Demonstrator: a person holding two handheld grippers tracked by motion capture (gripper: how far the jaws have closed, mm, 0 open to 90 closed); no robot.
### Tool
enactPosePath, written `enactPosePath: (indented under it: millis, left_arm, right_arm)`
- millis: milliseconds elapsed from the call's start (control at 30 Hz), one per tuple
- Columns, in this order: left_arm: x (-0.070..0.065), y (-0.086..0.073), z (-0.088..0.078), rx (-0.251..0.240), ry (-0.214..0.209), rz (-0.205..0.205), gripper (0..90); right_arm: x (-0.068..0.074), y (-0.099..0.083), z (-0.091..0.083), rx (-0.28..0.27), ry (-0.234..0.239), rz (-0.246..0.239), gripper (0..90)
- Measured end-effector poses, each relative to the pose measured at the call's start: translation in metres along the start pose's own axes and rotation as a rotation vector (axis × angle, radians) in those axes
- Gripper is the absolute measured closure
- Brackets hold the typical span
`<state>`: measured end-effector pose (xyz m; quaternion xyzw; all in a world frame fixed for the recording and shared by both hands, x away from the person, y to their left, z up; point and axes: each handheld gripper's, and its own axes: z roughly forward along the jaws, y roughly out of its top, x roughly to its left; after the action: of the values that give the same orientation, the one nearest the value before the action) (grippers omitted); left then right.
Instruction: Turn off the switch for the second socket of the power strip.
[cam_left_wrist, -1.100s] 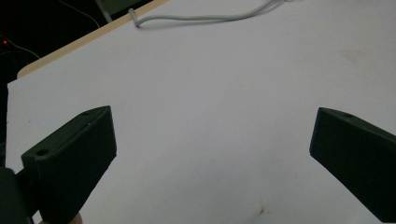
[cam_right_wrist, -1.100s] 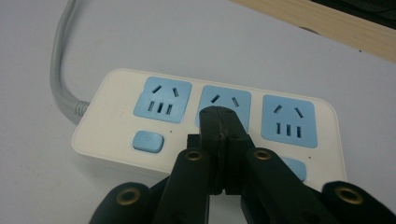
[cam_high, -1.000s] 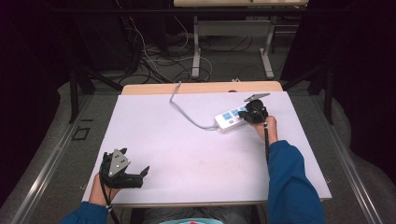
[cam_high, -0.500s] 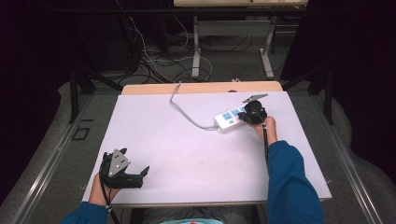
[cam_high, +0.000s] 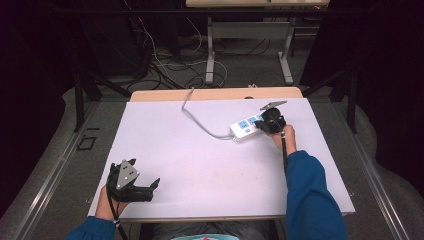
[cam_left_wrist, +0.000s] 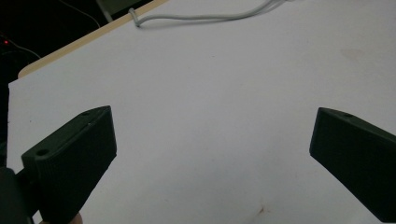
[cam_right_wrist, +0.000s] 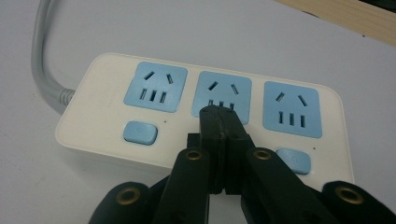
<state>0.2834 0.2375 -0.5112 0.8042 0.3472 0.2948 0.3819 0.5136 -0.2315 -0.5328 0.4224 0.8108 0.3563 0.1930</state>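
A white power strip (cam_high: 246, 127) (cam_right_wrist: 140, 135) with three blue sockets and blue switches lies at the table's far right, its grey cable (cam_high: 197, 119) (cam_right_wrist: 44, 70) curving away to the back edge. My right gripper (cam_high: 266, 125) (cam_right_wrist: 219, 116) is shut with nothing between its jaws, and its joined tips sit over the middle socket (cam_right_wrist: 223, 93), hiding the middle switch. Near the front left corner my left gripper (cam_high: 152, 189) (cam_left_wrist: 212, 149) rests open, its jaws wide apart over bare white table.
The white table top (cam_high: 200, 165) has a wooden strip (cam_high: 215, 94) along its far edge. Beyond it, table legs and loose cables (cam_high: 165, 65) lie on the floor. A blue sleeve (cam_high: 310, 195) reaches in from the bottom right.
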Motion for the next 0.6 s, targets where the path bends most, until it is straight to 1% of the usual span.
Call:
enactPosePath:
  millis: [300, 333, 400, 433, 467, 533, 567, 600]
  left_arm:
    - [0.0, 0.0001, -0.0005, 0.006, -0.001, 0.0, 0.5]
    - [0.0002, 0.0002, -0.0003, 0.002, 0.002, 0.003, 0.5]
    - [0.0, 0.0001, -0.0006, 0.006, -0.001, 0.0, 0.5]
    - [0.0002, 0.0001, -0.0007, 0.005, -0.001, 0.0, 0.5]
    - [0.0003, 0.0, -0.0008, 0.005, 0.0, 0.0, 0.6]
    - [0.0003, 0.0, -0.0008, 0.005, -0.001, 0.0, 0.5]
    - [0.0001, 0.0, -0.0008, 0.005, 0.0, 0.0, 0.5]
    - [0.0, 0.0001, -0.0008, 0.005, -0.001, 0.0, 0.5]
  right_arm:
    - [0.0009, -0.0006, 0.0004, -0.005, -0.008, 0.0, 90.0]
    - [0.0018, -0.0005, 0.0007, -0.01, -0.004, 0.009, 90.0]
    - [0.0019, -0.0003, 0.0002, 0.0, -0.008, 0.006, 90.0]
    - [0.0019, -0.0006, 0.0008, -0.01, -0.003, 0.009, 90.0]
    - [0.0018, -0.0004, 0.0, 0.0, -0.006, 0.005, 90.0]
    - [0.0018, -0.0005, 0.0002, -0.002, 0.002, 0.008, 90.0]
    - [0.0019, -0.0003, -0.0001, -0.001, -0.013, -0.001, 90.0]
    - [0.0026, -0.0005, 0.0002, -0.001, -0.012, -0.005, 90.0]
